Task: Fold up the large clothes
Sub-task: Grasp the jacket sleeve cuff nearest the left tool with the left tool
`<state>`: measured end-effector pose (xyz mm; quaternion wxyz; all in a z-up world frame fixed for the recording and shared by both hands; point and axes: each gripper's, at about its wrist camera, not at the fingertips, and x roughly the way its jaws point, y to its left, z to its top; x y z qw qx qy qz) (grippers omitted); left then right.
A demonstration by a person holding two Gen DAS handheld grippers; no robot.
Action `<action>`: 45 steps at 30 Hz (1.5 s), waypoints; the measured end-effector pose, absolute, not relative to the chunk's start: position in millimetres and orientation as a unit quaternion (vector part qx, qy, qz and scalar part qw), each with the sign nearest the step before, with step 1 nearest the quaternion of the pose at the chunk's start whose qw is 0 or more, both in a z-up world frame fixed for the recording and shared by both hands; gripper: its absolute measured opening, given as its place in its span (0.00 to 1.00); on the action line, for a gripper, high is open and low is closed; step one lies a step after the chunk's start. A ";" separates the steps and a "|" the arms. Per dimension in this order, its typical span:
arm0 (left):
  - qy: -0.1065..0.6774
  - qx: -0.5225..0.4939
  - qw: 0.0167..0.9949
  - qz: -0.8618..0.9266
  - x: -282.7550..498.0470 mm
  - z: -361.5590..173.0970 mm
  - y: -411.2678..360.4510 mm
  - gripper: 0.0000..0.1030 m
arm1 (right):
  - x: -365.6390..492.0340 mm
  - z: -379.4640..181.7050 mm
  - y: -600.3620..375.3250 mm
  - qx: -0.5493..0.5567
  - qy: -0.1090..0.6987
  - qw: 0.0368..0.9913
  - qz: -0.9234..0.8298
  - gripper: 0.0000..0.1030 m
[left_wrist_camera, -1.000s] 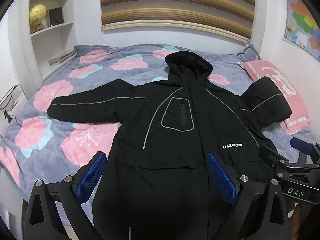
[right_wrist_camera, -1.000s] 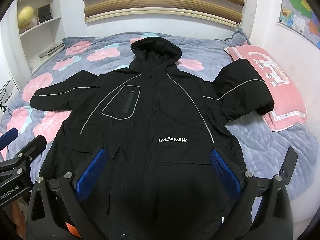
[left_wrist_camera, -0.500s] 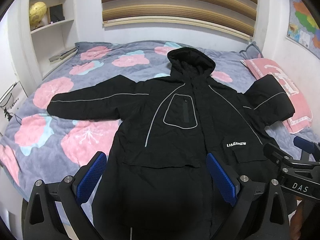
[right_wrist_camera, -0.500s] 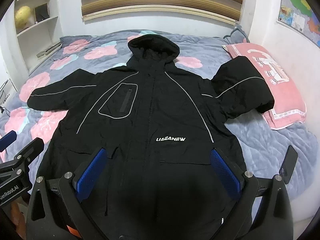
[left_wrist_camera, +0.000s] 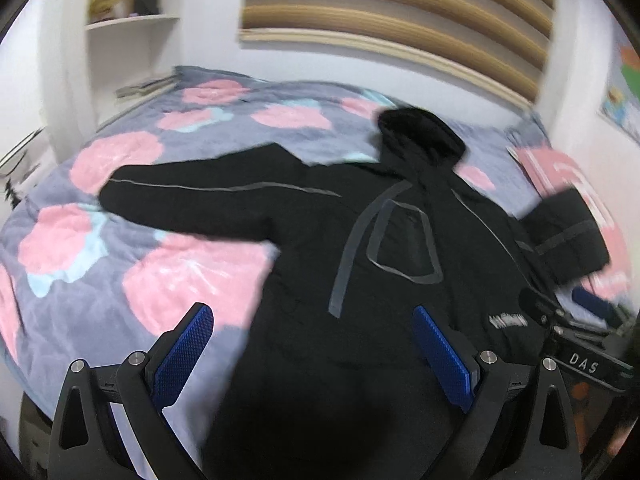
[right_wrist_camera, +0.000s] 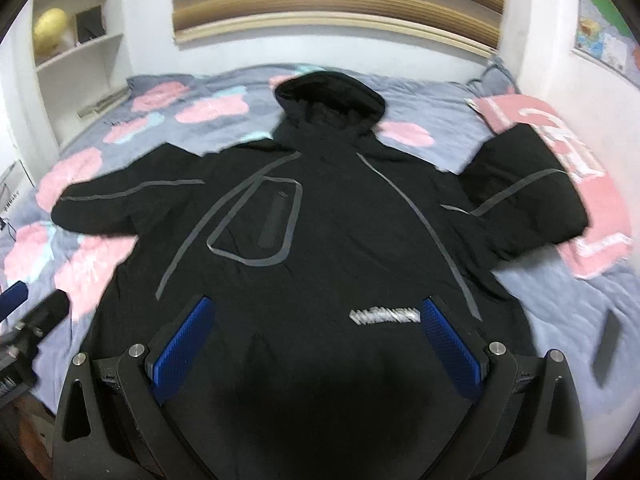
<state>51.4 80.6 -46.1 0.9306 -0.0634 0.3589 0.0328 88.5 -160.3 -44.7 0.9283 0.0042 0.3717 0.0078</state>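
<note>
A large black hooded jacket with grey piping lies front up on the bed, also in the right wrist view. Its hood points to the far wall. One sleeve stretches left; the other sleeve lies bent over a pink pillow. My left gripper is open and empty above the jacket's lower left part. My right gripper is open and empty above the lower front, near the white logo. Both views are motion-blurred.
The bed has a grey cover with pink flowers. A pink pillow lies at the right, a dark phone-like object near the right bed edge. White shelves stand at the left, a wall map hangs at the right.
Both grippers have moved forward over the jacket, and the left one has swung leftward. The views have become blurred. The jacket has not moved and both grippers stay open.
</note>
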 end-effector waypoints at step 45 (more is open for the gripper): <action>0.241 -0.198 0.934 0.175 223.7 -110.0 377.6 0.16 | 184.1 -174.8 -131.3 0.000 0.357 0.934 0.002 1.00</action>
